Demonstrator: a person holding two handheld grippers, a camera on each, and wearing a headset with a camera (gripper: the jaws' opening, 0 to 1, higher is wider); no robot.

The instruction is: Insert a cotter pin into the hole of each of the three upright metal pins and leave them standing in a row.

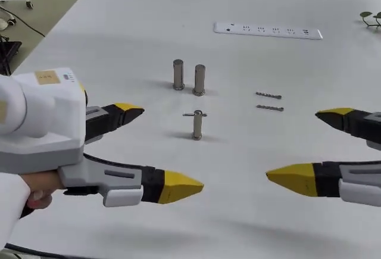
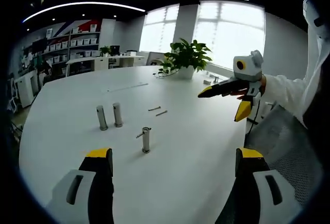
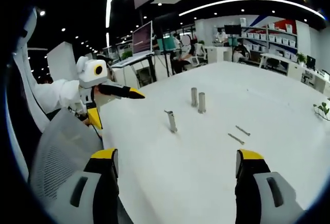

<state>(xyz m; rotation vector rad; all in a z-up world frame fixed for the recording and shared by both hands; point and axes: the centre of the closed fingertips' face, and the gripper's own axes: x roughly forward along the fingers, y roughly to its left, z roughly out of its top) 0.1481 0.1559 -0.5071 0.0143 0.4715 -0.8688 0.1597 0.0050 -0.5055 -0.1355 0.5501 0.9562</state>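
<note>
On smooth table [image 1: 238,169], cylindrical metal pins [image 1: 199,79]

3 grey pins [image 1: 199,80] — white table [image 1: 119,33]

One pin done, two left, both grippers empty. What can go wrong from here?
1. The left bare pin and right bare pin stand close together; steadying one with wide jaws could topple the other.
2. The far cotter pin and near cotter pin are thin and lie flat on the table; a pick may slip or skid them.
3. The finished pin stands in front of those two, out of line; moving it into the row risks tipping it.
</note>
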